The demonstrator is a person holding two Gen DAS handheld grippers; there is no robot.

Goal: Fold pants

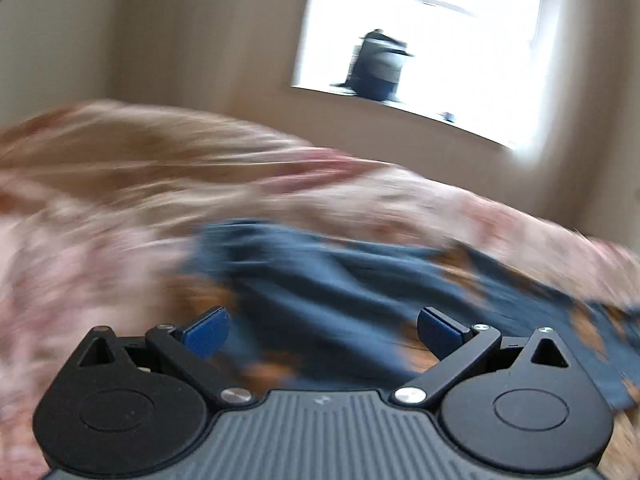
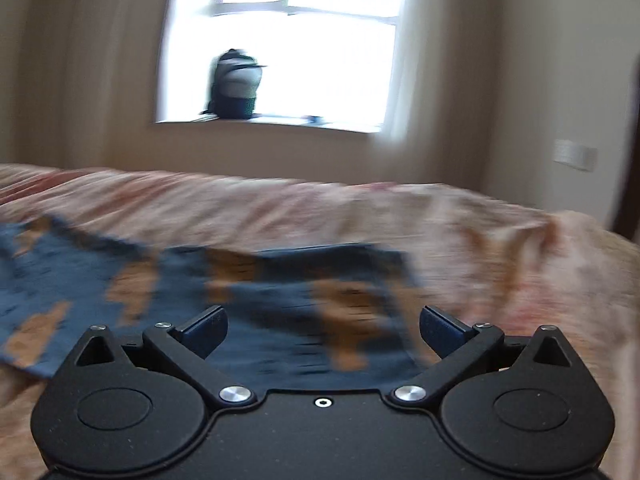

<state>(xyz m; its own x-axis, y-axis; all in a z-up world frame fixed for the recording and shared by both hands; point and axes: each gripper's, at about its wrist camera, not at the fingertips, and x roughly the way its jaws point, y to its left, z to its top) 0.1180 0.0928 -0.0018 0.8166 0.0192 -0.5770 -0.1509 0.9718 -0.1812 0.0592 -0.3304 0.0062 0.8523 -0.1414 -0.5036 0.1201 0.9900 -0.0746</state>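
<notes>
The right gripper [image 2: 322, 332] stands wide open, empty, over the pants [image 2: 280, 300]; the left gripper [image 1: 322, 332] gapes empty too. The blue, orange-patched pants lie spread on the bed [image 2: 480, 232], from nine o'clock to centre. Soft, light cloth, probably floppy: best pinched at an edge or corner. No containers show.

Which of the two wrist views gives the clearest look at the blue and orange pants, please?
The right wrist view: the pants lie spread across the bedspread with one straight edge readable, despite blur. The left wrist view shows them more crumpled and heavily smeared, edges hard to trace.
</notes>
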